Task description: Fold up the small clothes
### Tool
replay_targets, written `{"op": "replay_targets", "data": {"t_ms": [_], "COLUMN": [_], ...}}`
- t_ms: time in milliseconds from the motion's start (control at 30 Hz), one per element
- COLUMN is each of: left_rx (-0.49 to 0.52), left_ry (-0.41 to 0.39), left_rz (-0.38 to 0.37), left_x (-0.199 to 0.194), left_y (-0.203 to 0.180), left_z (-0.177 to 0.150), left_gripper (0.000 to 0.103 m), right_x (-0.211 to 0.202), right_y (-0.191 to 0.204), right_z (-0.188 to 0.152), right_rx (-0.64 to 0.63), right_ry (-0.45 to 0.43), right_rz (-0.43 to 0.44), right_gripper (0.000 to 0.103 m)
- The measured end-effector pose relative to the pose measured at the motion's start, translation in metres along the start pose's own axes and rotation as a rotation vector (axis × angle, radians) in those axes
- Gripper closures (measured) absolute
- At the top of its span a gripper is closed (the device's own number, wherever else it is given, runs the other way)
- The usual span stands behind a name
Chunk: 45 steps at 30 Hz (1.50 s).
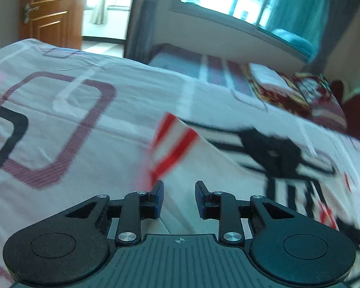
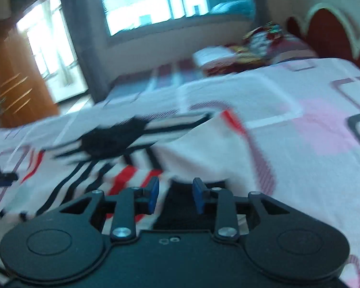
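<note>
Left wrist view: the left gripper points down over the bed. Its blue-padded fingers stand a little apart, with a clear gap between them. Nothing is clamped; only pale cloth of the small garment shows below the gap, and contact with it cannot be told. The garment is white with red and black stripes and a black print. It lies on the patterned bedsheet, ahead and to the right of this gripper, well in from the bed's far edge. Its nearest red-striped corner is lifted and blurred.

Right wrist view: the right gripper also points down, fingers a little apart, gripping nothing. A dark part of the garment lies under the gap; whether the pads touch it cannot be told. The garment spreads ahead and to the left, a white fold raised in front of the gripper. The left gripper's tip shows at the left border. Pillows lie near the bed's head.
</note>
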State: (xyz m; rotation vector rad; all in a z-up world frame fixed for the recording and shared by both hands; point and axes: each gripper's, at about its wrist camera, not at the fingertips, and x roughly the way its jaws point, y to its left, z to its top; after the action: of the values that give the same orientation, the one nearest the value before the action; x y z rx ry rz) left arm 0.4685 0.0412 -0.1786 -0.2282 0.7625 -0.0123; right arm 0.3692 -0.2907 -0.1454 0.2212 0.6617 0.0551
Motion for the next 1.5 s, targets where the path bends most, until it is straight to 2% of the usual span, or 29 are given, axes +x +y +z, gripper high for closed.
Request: {"op": "replay_targets", "data": {"t_ms": [67,133,200,300,367,467,533,700,800,933,1033,1133,1267,1400,1500], "left_rx": [0.033,0.052,0.099,0.027,0.043,0.076,0.075,0.124,0.103,0.136,0.153,0.132,0.108,0.123,0.144], "left_ry": [0.029,0.042,0.022,0.039,0.019,-0.003,0.002,-0.005,0.034,0.054,0.037,0.051,0.05,0.064,0.103], "left_rz": [0.004,0.039,0.104,0.099,0.093,0.07,0.02,-0.032,-0.05,0.011,0.022,0.038,0.037,0.015,0.027], "left_x": [0.001,0.007,0.009,-0.003,-0.02,-0.043,-0.053,-0.056,-0.04,-0.019,-0.021,-0.028,-0.043,-0.056,-0.054], "left_y": [-0.006,-0.004,-0.003,0.003,-0.001,-0.013,-0.024,-0.066,-0.085,-0.093,-0.094,-0.096,-0.098,-0.104,-0.106], "left_z": [-0.015,-0.027,-0.031,-0.026,-0.027,-0.039,-0.046,-0.053,-0.047,-0.058,-0.061,-0.06,-0.067,-0.084,-0.099], "left_gripper": [0.075,0.075,0.074,0.073,0.073,0.073,0.073,0.073,0.073,0.069,0.069,0.069,0.069,0.069,0.069], "right_x": [0.01,0.019,0.027,0.025,0.017,-0.004,-0.012,-0.015,-0.01,0.003,0.024,0.022,0.003,-0.017,-0.023], "right_y": [0.007,0.007,0.001,-0.006,-0.005,0.003,0.01,0.039,0.047,0.056,0.051,0.038,0.032,0.039,0.049], "right_z": [-0.003,-0.009,-0.014,-0.009,-0.006,-0.012,-0.018,-0.018,-0.005,-0.002,-0.014,-0.014,-0.01,-0.022,-0.034], "right_rx": [-0.038,-0.062,-0.096,-0.088,-0.071,-0.088,-0.088,-0.156,-0.156,-0.197,-0.249,-0.219,-0.161,-0.18,-0.206], "right_ry": [0.041,0.078,0.088,0.1,0.095,0.087,0.097,0.105,0.093,0.096,0.162,0.147,0.139,0.147,0.17], "right_rz": [0.018,-0.002,-0.038,-0.041,-0.026,0.036,0.086,0.15,0.156,0.139,0.07,0.073,0.129,0.172,0.198], "right_gripper": [0.073,0.073,0.077,0.077,0.07,0.068,0.066,0.067,0.066,0.066,0.063,0.062,0.062,0.062,0.061]}}
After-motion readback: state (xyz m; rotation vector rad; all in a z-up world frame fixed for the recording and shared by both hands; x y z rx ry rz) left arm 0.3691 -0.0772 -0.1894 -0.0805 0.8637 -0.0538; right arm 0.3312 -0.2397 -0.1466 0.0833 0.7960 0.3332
